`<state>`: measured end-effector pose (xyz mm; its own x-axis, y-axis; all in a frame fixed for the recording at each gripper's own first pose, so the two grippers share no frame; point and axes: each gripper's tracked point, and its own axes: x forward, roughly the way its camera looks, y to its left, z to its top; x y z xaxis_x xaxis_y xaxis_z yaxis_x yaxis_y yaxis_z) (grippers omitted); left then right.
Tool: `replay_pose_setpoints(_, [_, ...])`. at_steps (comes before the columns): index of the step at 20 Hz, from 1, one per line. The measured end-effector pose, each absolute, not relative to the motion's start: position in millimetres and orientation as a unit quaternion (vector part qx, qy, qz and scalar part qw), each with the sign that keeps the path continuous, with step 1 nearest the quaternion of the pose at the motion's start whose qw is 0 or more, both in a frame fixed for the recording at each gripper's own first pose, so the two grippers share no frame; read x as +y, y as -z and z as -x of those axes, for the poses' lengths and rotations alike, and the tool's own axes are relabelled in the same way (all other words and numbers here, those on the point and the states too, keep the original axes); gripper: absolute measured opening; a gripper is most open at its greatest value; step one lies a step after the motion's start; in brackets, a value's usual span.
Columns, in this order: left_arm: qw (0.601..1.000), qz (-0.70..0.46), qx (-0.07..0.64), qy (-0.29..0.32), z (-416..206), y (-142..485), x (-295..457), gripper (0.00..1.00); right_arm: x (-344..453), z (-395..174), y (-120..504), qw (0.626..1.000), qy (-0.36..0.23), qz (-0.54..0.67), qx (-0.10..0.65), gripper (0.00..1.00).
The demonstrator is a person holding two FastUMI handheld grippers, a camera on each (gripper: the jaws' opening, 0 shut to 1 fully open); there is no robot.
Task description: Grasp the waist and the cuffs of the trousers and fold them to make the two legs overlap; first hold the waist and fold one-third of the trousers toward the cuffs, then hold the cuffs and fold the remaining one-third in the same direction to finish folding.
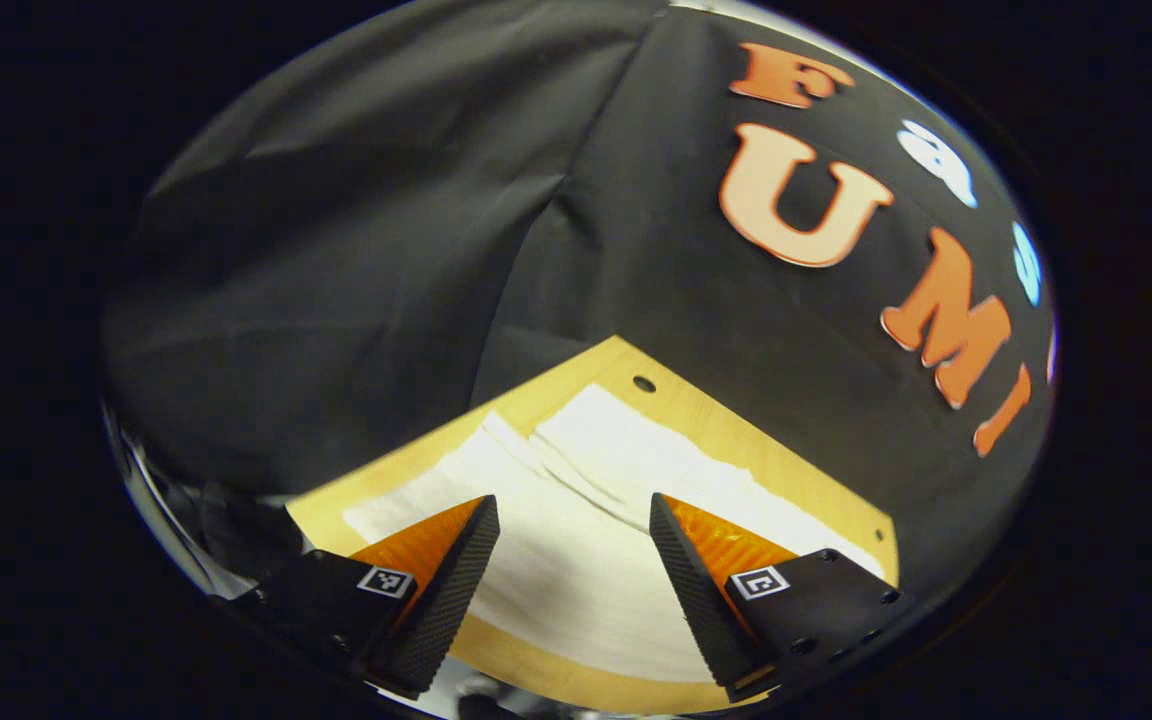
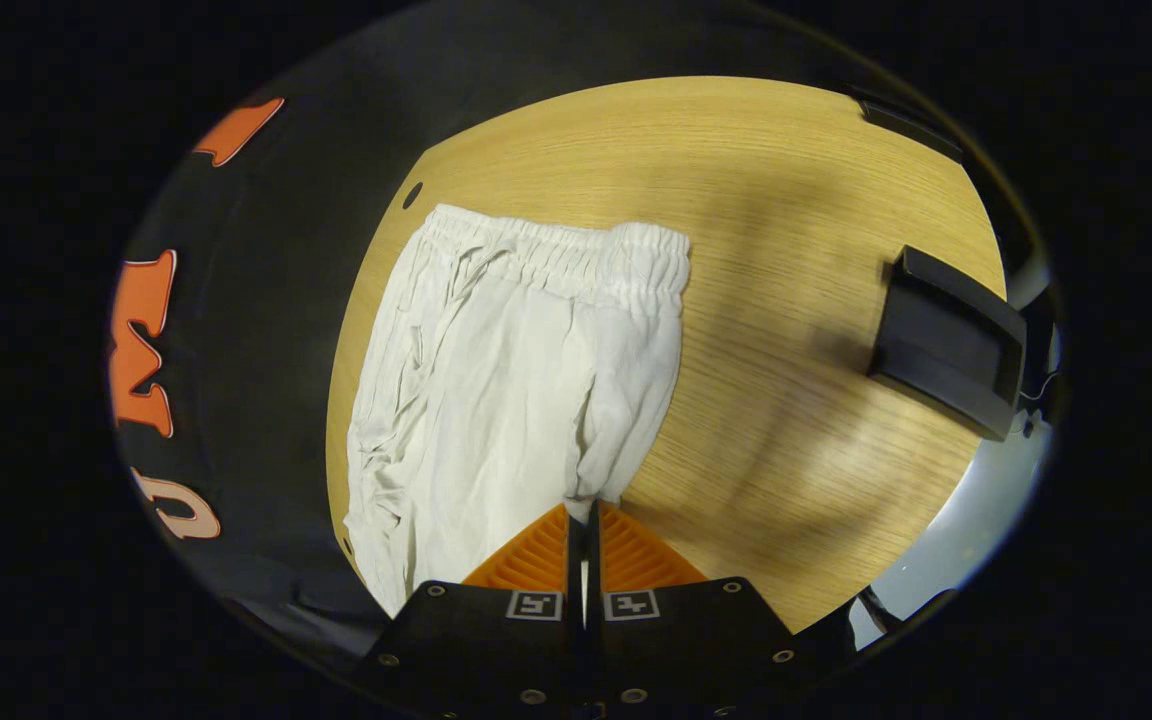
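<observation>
White trousers (image 2: 496, 380) lie on the wooden table (image 2: 786, 200), their elastic waist (image 2: 556, 250) at the far end in the right gripper view. My right gripper (image 2: 584, 512) is shut, and the near edge of the cloth tapers into its closed fingertips as if pinched there. In the left gripper view, my left gripper (image 1: 568, 522) hovers open just above the trousers (image 1: 586, 570), with white cloth showing between its spread fingers. A fold line (image 1: 576, 470) runs across the fabric ahead of it.
A black box-shaped object (image 2: 946, 345) stands near the table's right edge in the right gripper view. Bare wood lies between it and the trousers. The table (image 1: 736, 425) has small holes near its corners, and the black booth wall rises right behind it.
</observation>
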<state>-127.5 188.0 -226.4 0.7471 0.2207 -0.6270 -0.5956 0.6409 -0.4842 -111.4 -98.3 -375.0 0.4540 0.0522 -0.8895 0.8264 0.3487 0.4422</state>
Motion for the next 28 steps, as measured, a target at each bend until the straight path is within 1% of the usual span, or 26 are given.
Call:
replay_pose_setpoints(2, [0.819,0.425,0.282,-0.263,140,243,185,0.99,-98,112,375,0.689,0.282,-0.502,0.441,0.01])
replay_pose_setpoints(4, [0.781,0.472,0.297,-0.282,153,252,183,0.99,-98,113,376,0.691,0.281,-0.498,0.442,0.01])
replay_pose_setpoints(5, [0.762,0.494,0.301,-0.292,158,255,183,0.96,-98,112,375,0.691,0.281,-0.497,0.443,0.01])
replay_pose_setpoints(6, [0.746,0.513,0.302,-0.300,163,260,182,1.00,-98,112,376,0.690,0.282,-0.498,0.443,0.01])
replay_pose_setpoints(7, [0.731,0.529,0.304,-0.307,166,263,182,0.96,-98,112,376,0.689,0.282,-0.500,0.443,0.01])
replay_pose_setpoints(8, [0.718,0.542,0.306,-0.312,169,266,177,1.00,-98,113,376,0.687,0.283,-0.502,0.443,0.01])
replay_pose_setpoints(9, [0.707,0.553,0.307,-0.316,170,268,177,1.00,-98,113,376,0.686,0.283,-0.502,0.443,0.01])
replay_pose_setpoints(10, [0.698,0.562,0.308,-0.319,175,273,180,0.96,-98,114,376,0.686,0.284,-0.502,0.444,0.01])
replay_pose_setpoints(12, [0.685,0.567,0.315,-0.330,186,284,185,0.96,-98,113,376,0.684,0.287,-0.501,0.445,0.01])
replay_pose_setpoints(13, [0.681,0.564,0.320,-0.339,189,287,187,1.00,-98,113,376,0.684,0.288,-0.501,0.446,0.01])
replay_pose_setpoints(19, [0.659,0.573,0.337,-0.351,181,305,191,1.00,-98,114,376,0.678,0.293,-0.504,0.448,0.01])
replay_pose_setpoints(25, [0.665,0.564,0.347,-0.344,176,305,192,1.00,-98,112,377,0.681,0.294,-0.499,0.448,0.01])
replay_pose_setpoints(26, [0.662,0.564,0.350,-0.348,175,308,193,0.95,-97,113,377,0.681,0.295,-0.501,0.446,0.01])
replay_pose_setpoints(28, [0.646,0.561,0.372,-0.359,181,320,191,0.55,-97,113,376,0.680,0.296,-0.505,0.442,0.01])
